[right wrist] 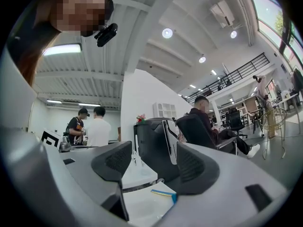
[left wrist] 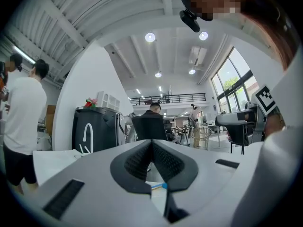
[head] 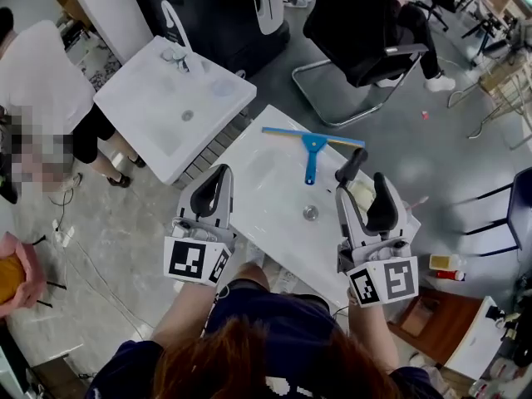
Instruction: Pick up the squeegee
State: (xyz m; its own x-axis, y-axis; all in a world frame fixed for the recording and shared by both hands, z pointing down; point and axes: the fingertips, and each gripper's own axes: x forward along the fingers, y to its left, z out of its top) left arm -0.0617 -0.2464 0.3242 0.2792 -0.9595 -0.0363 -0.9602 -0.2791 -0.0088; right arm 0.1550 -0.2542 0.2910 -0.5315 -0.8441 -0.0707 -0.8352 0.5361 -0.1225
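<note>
We hold the left hand-held gripper [head: 219,175] clenched at lower centre-left and the right hand-held gripper [head: 367,184] released at lower right. The squeegee [head: 312,145] lies flat on the white tabletop [head: 264,191] at frame centre, apart from both.

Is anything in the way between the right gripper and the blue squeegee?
Nothing visible is in the way. The squeegee lies flat on the white sink top, ahead of the right gripper, whose jaws are apart. Only bare top lies between them; the drain sits off to the side.
</note>
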